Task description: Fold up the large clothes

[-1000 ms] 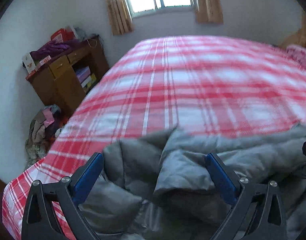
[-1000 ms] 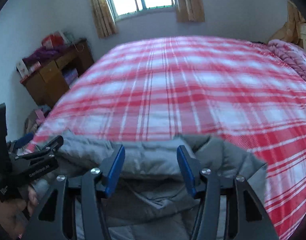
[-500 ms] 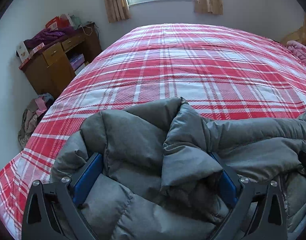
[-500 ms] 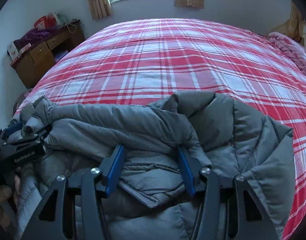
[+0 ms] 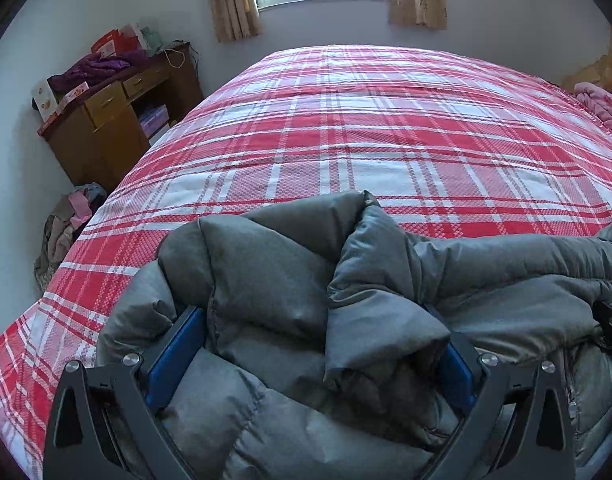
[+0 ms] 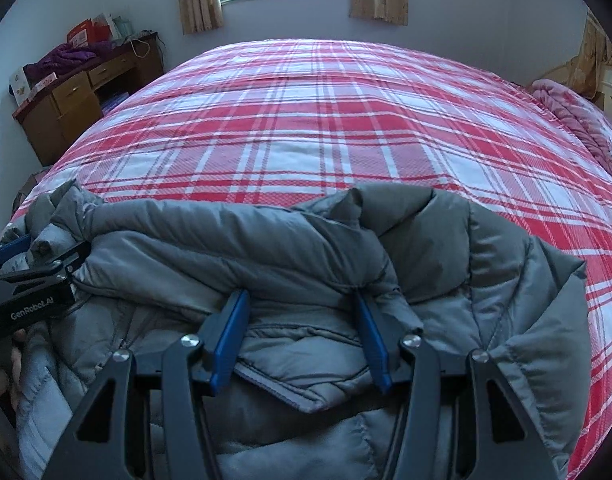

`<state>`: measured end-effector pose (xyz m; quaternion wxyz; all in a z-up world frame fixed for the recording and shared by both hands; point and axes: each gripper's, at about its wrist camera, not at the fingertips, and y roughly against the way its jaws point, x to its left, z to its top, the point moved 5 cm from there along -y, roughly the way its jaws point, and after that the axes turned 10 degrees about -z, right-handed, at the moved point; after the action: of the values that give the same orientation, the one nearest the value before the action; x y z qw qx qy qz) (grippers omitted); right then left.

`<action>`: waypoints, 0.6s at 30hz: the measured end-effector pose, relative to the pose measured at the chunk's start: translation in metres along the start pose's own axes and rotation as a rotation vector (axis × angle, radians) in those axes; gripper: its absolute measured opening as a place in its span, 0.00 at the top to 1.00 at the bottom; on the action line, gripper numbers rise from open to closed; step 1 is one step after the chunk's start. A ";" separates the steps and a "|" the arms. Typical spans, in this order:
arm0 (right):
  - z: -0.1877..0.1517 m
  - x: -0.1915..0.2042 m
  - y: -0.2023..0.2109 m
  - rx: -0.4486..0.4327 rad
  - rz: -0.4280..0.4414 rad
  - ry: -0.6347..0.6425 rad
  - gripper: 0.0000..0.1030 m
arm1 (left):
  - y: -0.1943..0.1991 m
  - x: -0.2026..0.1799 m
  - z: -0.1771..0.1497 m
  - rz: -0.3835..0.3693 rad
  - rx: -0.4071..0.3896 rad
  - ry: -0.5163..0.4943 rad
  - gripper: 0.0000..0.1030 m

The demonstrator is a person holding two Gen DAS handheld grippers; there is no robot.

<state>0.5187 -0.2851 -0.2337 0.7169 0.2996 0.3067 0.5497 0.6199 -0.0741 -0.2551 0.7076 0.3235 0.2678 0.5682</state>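
Jacket [image 6: 306, 264], grey and puffy, runs left to right across the lower frame on the bed [image 6: 326, 120]; my right claw [image 6: 302, 320] and left claw [image 5: 318, 344] each clench a bunched edge.

A grey puffer jacket [image 5: 290, 320] lies bunched along the near edge of the bed [image 5: 366, 128], on a red and white checked cover. Its quilted shell is thick and matte, with a paler grey lining showing on the underside at the near left. A folded ridge runs across it from left to right, parallel to the bed's near edge. In the right wrist view the jacket [image 6: 314, 264] rises into rounded humps.
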 end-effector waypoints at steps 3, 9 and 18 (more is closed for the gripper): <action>0.000 0.000 0.000 -0.002 -0.001 0.000 0.45 | 0.000 0.000 0.001 0.003 0.002 -0.002 0.01; 0.011 -0.009 0.018 -0.005 0.037 -0.034 0.45 | 0.056 -0.002 0.037 -0.026 -0.089 0.062 0.01; 0.033 -0.018 0.027 -0.086 0.035 -0.096 0.55 | 0.005 -0.049 0.025 -0.144 0.036 0.101 0.01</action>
<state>0.5238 -0.3001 -0.1897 0.7333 0.2997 0.2427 0.5599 0.6250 -0.1252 -0.2343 0.7263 0.2871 0.3360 0.5264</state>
